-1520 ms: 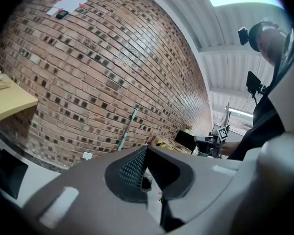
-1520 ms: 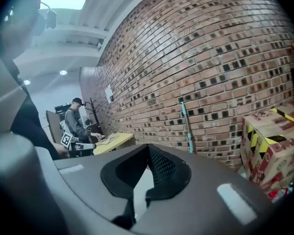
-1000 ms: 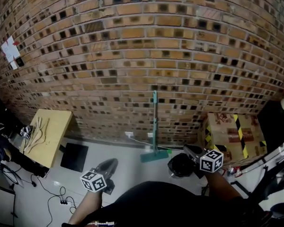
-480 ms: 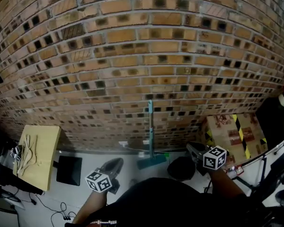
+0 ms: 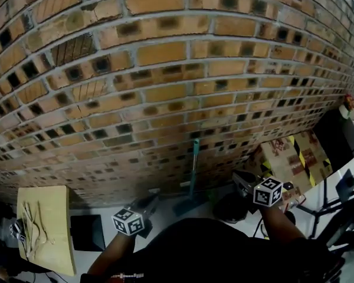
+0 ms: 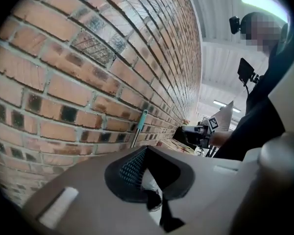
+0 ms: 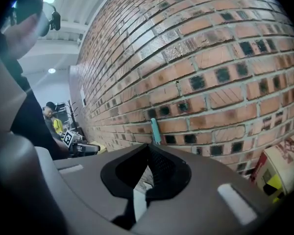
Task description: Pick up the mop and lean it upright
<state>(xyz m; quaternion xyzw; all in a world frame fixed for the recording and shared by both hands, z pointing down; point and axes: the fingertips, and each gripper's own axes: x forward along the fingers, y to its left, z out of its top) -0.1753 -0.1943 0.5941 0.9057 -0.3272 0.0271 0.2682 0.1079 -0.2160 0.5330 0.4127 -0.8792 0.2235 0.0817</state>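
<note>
So the mop (image 5: 193, 165) is standing upright against the brick wall (image 5: 165, 99), straight ahead of both my tools and roughly between them. Its flat head (image 5: 187, 204) sits on the floor just past my left gripper (image 5: 152, 199), and from each gripper view the teal handle top pokes up right above the jaw tips (image 6: 143, 117).

Both tools are empty. The left gripper's jaws are pressed together with nothing in them, and it's the same for my right gripper (image 5: 239, 179), which hangs near a cardboard box (image 5: 292, 158).

As for handling, my guess is it's light and stiff: a thin pole with most of the weight down at the head. The handle looks smooth, so I'd expect it to twist or slide in a loose pinch. If I had to grab it, I'd open wide and clamp square across the pole around mid-height, maybe with the second tool lower down to stop the head swinging. Honestly, it looks like the leaning is done.
</note>
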